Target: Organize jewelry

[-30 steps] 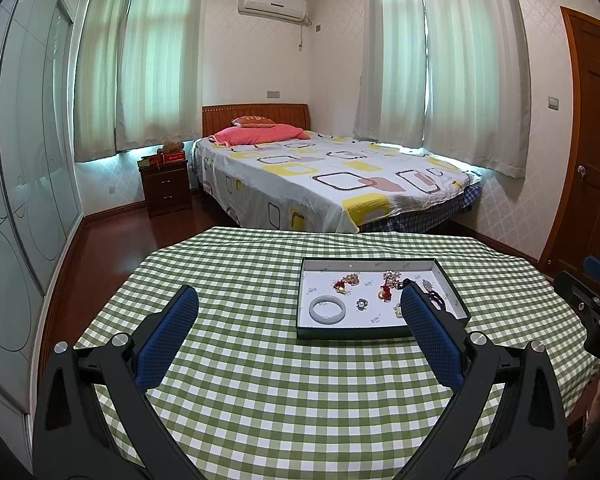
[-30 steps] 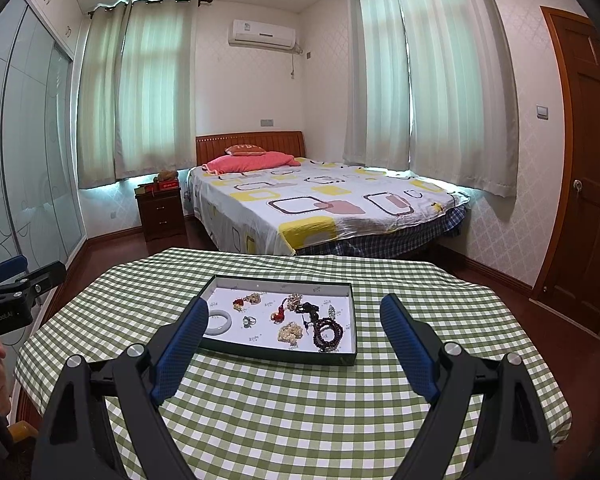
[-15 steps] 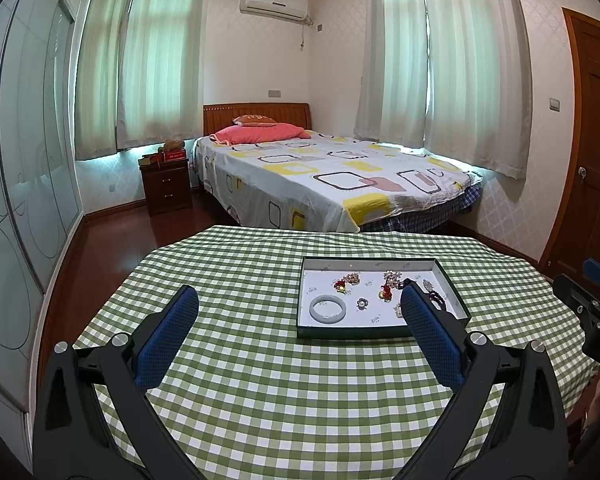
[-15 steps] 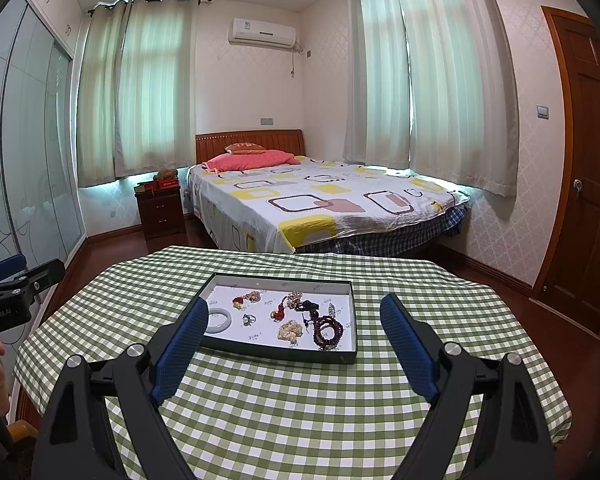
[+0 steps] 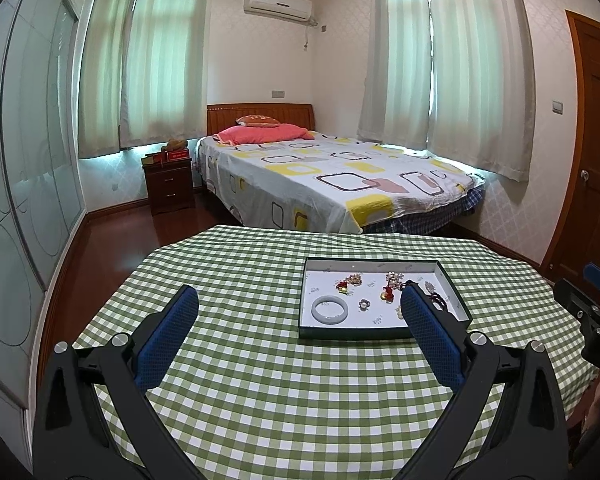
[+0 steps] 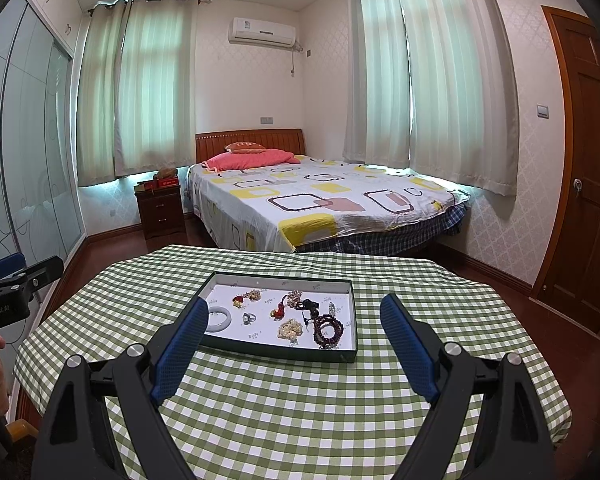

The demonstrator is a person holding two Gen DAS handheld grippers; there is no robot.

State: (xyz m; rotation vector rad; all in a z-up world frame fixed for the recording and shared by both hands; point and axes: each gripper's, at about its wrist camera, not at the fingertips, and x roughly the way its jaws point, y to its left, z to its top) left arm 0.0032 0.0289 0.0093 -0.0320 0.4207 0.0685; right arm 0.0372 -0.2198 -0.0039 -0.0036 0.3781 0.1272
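Observation:
A shallow dark tray [image 5: 352, 334] [image 6: 284, 354] with a white floor sits on the green checked tablecloth [image 5: 260, 400] [image 6: 300, 408]. Inside lie a pale bangle [image 5: 329, 309] [image 6: 219, 318], a small ring [image 5: 364, 304] [image 6: 249, 318], red charms [image 6: 278, 310], a cream bead cluster [image 6: 290, 328] and a dark bead bracelet [image 6: 328, 330]. My left gripper [image 5: 298, 300] hovers open short of the tray, its right fingertip overlapping the tray's right part. My right gripper [image 6: 294, 308] is open too, nothing between its blue pads, the tray seen beyond it.
Beyond the table stands a bed [image 5: 332, 184] with a patterned sheet, a nightstand [image 5: 168, 188], curtained windows and a wooden door [image 6: 580, 184] at right. Glass wardrobe doors [image 5: 20, 200] line the left wall. Each gripper shows at the edge of the other's view.

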